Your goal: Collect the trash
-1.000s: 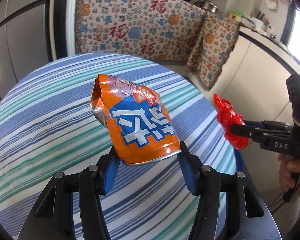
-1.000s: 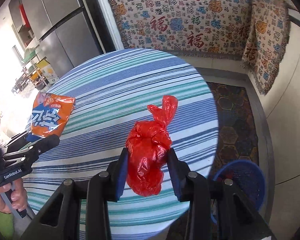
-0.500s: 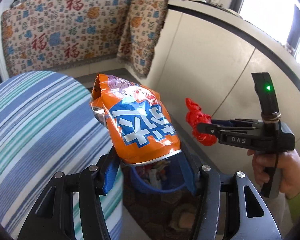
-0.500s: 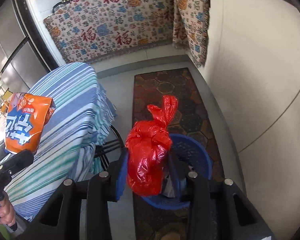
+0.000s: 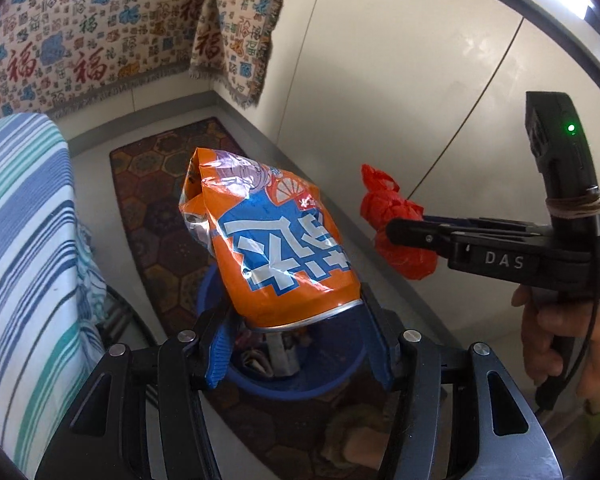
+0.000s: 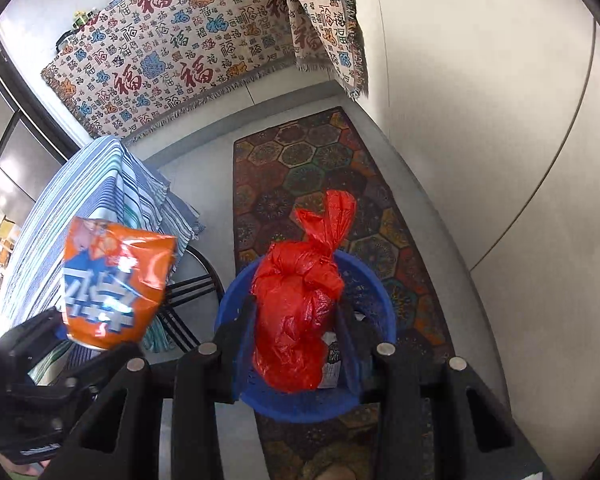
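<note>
My left gripper (image 5: 296, 340) is shut on an orange and blue snack bag (image 5: 276, 248), held upright above a blue waste basket (image 5: 296, 388) that has paper scraps inside. My right gripper (image 6: 296, 340) is shut on a knotted red plastic bag (image 6: 300, 312), which hangs directly over the same blue basket (image 6: 360, 400). In the left wrist view the red bag (image 5: 396, 232) and the right gripper (image 5: 396, 232) sit to the right of the snack bag. In the right wrist view the snack bag (image 6: 112, 280) shows at the left, with the left gripper (image 6: 88, 340) below it.
The basket stands on a patterned hexagon rug (image 6: 320, 168) on a grey floor. A striped tablecloth (image 5: 24, 240) drapes off the round table at the left. White cabinet doors (image 5: 400, 80) and a fringed patterned cloth (image 6: 172, 52) close off the right and back.
Both grippers swung off the striped table toward the right and lower, carrying their bags. The blue basket has come into view under both.
</note>
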A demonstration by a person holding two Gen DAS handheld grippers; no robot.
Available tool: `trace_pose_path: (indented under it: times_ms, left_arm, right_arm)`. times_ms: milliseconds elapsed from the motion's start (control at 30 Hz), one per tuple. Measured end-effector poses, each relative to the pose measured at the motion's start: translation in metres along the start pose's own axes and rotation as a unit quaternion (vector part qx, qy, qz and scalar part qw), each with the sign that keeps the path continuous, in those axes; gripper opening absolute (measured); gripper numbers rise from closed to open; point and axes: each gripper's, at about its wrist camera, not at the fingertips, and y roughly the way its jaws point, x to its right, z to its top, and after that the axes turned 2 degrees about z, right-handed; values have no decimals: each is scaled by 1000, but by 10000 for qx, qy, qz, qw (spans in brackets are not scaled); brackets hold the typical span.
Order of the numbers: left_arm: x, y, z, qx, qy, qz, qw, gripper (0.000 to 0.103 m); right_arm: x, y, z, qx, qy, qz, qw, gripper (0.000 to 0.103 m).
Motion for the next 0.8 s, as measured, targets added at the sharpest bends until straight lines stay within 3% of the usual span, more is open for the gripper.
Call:
trace_pose_path:
  times_ms: [300,367,433,600,667,800]
  left_arm:
    - [8,35,-2,-238,123,97,9996,58]
    - [9,45,-2,-318,152,135,9993,60]
    - [10,52,-2,-357,151,179,9991,76]
    - [9,39,-2,-218,5,269,9994,77]
    - [12,27,-1,-100,-28,419,9991,84]
    - [28,-21,-4,369,172,726,9965,102]
  right_arm:
    - [13,6,1,25,202,115,9997,41]
    - [18,12,2,-5,350,215,9992,51]
    - [24,15,2,-28,571,298,9979,64]
    - [32,3,1,237,775,148,9966,71]
    - [34,-7,-1,400,935,74,9948,79]
    - [29,-33,-13,601,1022,-132,9929,81]
